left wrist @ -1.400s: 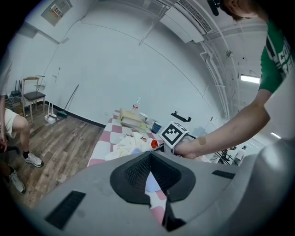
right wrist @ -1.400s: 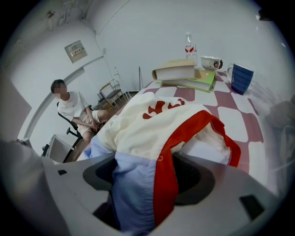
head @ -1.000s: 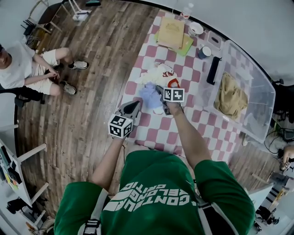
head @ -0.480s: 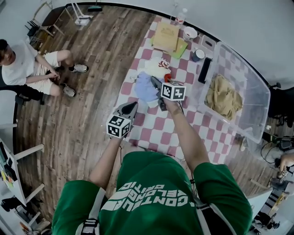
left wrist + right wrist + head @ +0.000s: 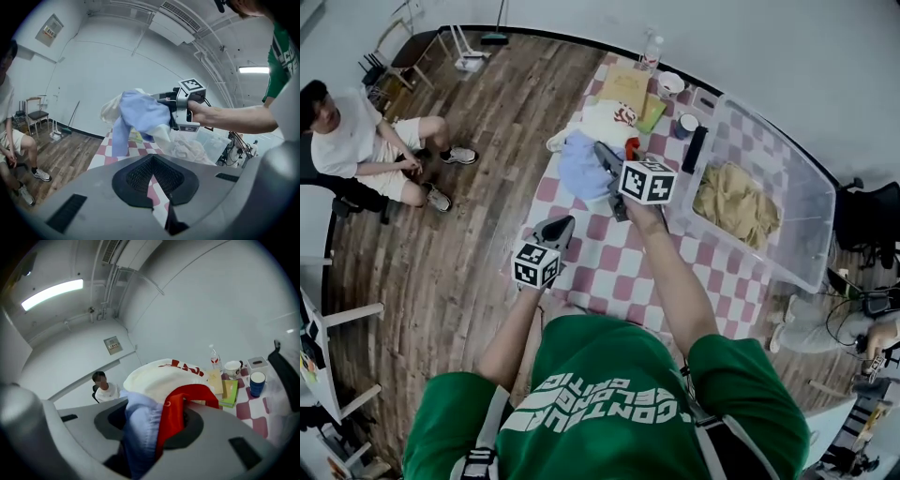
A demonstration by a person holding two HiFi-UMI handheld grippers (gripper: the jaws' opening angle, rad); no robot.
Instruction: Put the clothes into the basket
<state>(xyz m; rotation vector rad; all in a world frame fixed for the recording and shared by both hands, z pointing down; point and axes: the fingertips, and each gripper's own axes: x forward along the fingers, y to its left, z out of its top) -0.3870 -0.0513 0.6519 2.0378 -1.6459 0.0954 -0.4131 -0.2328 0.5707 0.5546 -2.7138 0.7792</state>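
Note:
My right gripper (image 5: 609, 164) is shut on a bundle of clothes: a light blue garment (image 5: 579, 169), a white one with red print (image 5: 607, 120) and a red piece (image 5: 177, 411). The bundle hangs in the air over the checked table (image 5: 614, 272). In the right gripper view the blue cloth (image 5: 140, 427) and the white cloth (image 5: 164, 376) fill the jaws. To the right stands the clear plastic basket (image 5: 802, 202) with a tan garment (image 5: 733, 204) inside. My left gripper (image 5: 555, 230) hovers near the table's left edge, shut and holding nothing (image 5: 152, 161).
At the table's far end lie a tan book (image 5: 626, 86) and a green one, a white cup (image 5: 670, 84), a blue mug (image 5: 686, 125), a black bar (image 5: 696, 148) and a bottle (image 5: 652, 49). A person (image 5: 356, 141) sits at the left on the wooden floor.
My right gripper has lifted the clothes bundle up off the table. The left gripper has risen a little, still shut.

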